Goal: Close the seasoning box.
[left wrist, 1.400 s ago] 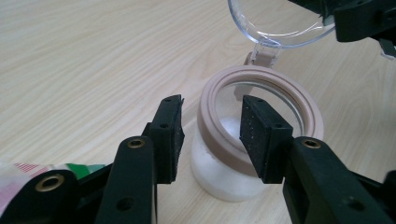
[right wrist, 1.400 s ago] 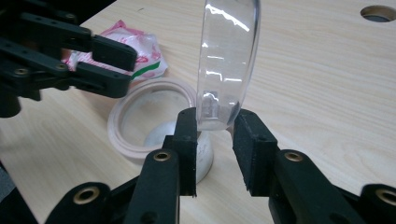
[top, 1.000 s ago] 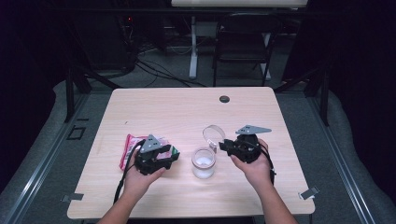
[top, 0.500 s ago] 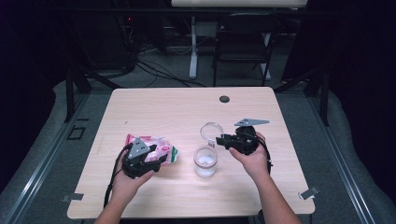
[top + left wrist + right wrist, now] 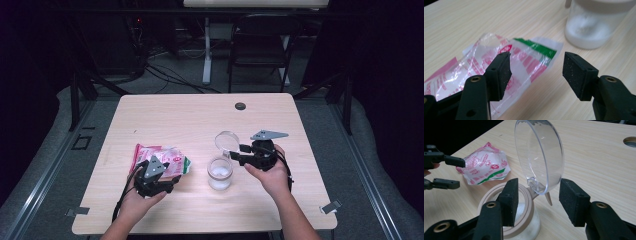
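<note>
Your left gripper (image 5: 172, 184) sits nearest you, its jaws just opened wide and gripping nothing; the plastic packet (image 5: 161, 159) lies flat on the table (image 5: 175, 115) under and ahead of its pads. Your right gripper (image 5: 536, 197) has likewise just spread its jaws, which flank the hinge of the clear lid (image 5: 539, 155) without pressing it. The lid stands upright over the open jar (image 5: 220, 173), which holds white powder.

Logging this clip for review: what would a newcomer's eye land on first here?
Probably the clear hinged lid standing open above the jar of white powder near the table's middle, with the right gripper just behind it, jaws open. Next, the pink, white and green plastic packet to the left, lying flat under the left gripper, whose jaws have just been opening.
</note>
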Demonstrator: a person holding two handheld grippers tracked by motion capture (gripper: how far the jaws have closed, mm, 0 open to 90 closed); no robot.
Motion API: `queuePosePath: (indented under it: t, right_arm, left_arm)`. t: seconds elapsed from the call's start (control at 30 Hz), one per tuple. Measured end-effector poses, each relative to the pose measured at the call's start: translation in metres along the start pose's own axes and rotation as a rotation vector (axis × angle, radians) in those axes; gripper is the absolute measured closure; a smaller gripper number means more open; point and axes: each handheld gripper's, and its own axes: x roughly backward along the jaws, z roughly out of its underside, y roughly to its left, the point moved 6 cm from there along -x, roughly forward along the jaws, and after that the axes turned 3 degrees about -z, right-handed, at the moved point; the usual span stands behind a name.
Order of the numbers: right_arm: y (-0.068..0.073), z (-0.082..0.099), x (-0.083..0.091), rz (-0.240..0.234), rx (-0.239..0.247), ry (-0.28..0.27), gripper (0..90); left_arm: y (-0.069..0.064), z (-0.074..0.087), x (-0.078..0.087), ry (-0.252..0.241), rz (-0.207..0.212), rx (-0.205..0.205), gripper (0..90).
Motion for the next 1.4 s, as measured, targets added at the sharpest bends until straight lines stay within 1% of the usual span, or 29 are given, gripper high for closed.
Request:
queuePosePath:
  t: [0.03, 0.07, 0.1, 0.13, 0.17, 0.23, 0.27, 0.3, 0.37, 0.47, 0.63, 0.67, 0.8, 0.9, 0.97, 1.07, 1.17, 1.27, 1.37, 1.4]
  right_arm:
    - [0.0, 0.001, 0.0, 0.003, -0.004, -0.008, 49.5]
    - [-0.001, 0.002, 0.001, 0.009, -0.001, -0.007, 49.3]
    - [-0.001, 0.003, 0.002, 0.015, -0.001, -0.006, 49.2]
    - [-0.002, 0.004, 0.002, 0.018, -0.001, -0.003, 49.2]
    - [-0.002, 0.004, 0.002, 0.018, -0.005, -0.011, 49.2]
    - [-0.002, 0.006, 0.003, 0.023, -0.011, -0.006, 49.2]
    - [-0.003, 0.007, 0.003, 0.024, -0.009, -0.004, 48.9]
    - [-0.003, 0.008, 0.004, 0.025, -0.007, 0.004, 48.9]
    - [-0.003, 0.009, 0.004, 0.027, -0.009, -0.003, 48.9]
    - [-0.002, 0.01, 0.004, 0.029, -0.008, 0.002, 48.9]
    - [-0.001, 0.011, 0.006, 0.036, -0.002, -0.008, 48.9]
    - [-0.001, 0.011, 0.006, 0.039, 0.002, -0.003, 48.9]
    - [0.0, 0.012, 0.005, 0.044, 0.006, 0.002, 48.9]
    - [0.0, 0.013, 0.004, 0.044, 0.01, 0.007, 49.0]
    - [0.0, 0.014, 0.003, 0.043, 0.01, 0.011, 49.1]
    - [0.0, 0.014, 0.003, 0.044, 0.007, 0.007, 49.2]
    - [0.0, 0.014, 0.003, 0.045, 0.006, 0.004, 49.4]
    - [0.001, 0.014, 0.003, 0.045, 0.007, 0.002, 49.5]
    - [0.001, 0.014, 0.003, 0.045, 0.011, 0.003, 49.5]
    - [0.001, 0.014, 0.003, 0.045, 0.01, 0.001, 49.5]
  left_arm:
    - [-0.002, 0.002, -0.004, 0.019, -0.008, -0.014, 39.6]
    - [-0.003, 0.003, -0.008, 0.033, -0.028, -0.05, 39.6]
    - [-0.004, 0.004, -0.012, 0.045, -0.057, -0.087, 39.7]
    - [-0.003, 0.005, -0.014, 0.057, -0.076, -0.12, 40.7]
    - [-0.003, 0.007, -0.017, 0.07, -0.092, -0.142, 41.4]
    - [-0.003, 0.01, -0.022, 0.088, -0.104, -0.153, 41.6]
    - [-0.002, 0.011, -0.025, 0.099, -0.115, -0.167, 41.6]
    - [-0.001, 0.011, -0.027, 0.101, -0.149, -0.193, 41.6]
    - [0.002, 0.011, -0.03, 0.102, -0.183, -0.213, 41.6]
    - [0.006, 0.012, -0.035, 0.115, -0.211, -0.22, 41.6]
    - [0.008, 0.015, -0.045, 0.126, -0.232, -0.236, 44.3]
    - [0.009, 0.015, -0.047, 0.129, -0.237, -0.241, 44.6]
    - [0.014, 0.016, -0.052, 0.122, -0.263, -0.237, 45.7]
    - [0.018, 0.018, -0.054, 0.13, -0.283, -0.231, 47.0]
    - [0.02, 0.019, -0.055, 0.131, -0.288, -0.226, 48.7]
    - [0.022, 0.02, -0.055, 0.132, -0.291, -0.2, 50.8]
    - [0.024, 0.02, -0.056, 0.134, -0.302, -0.205, 52.1]
    - [0.024, 0.021, -0.056, 0.14, -0.298, -0.204, 56.0]
    - [0.026, 0.022, -0.058, 0.143, -0.28, -0.179, 61.0]
    - [0.027, 0.022, -0.058, 0.147, -0.278, -0.179, 62.6]
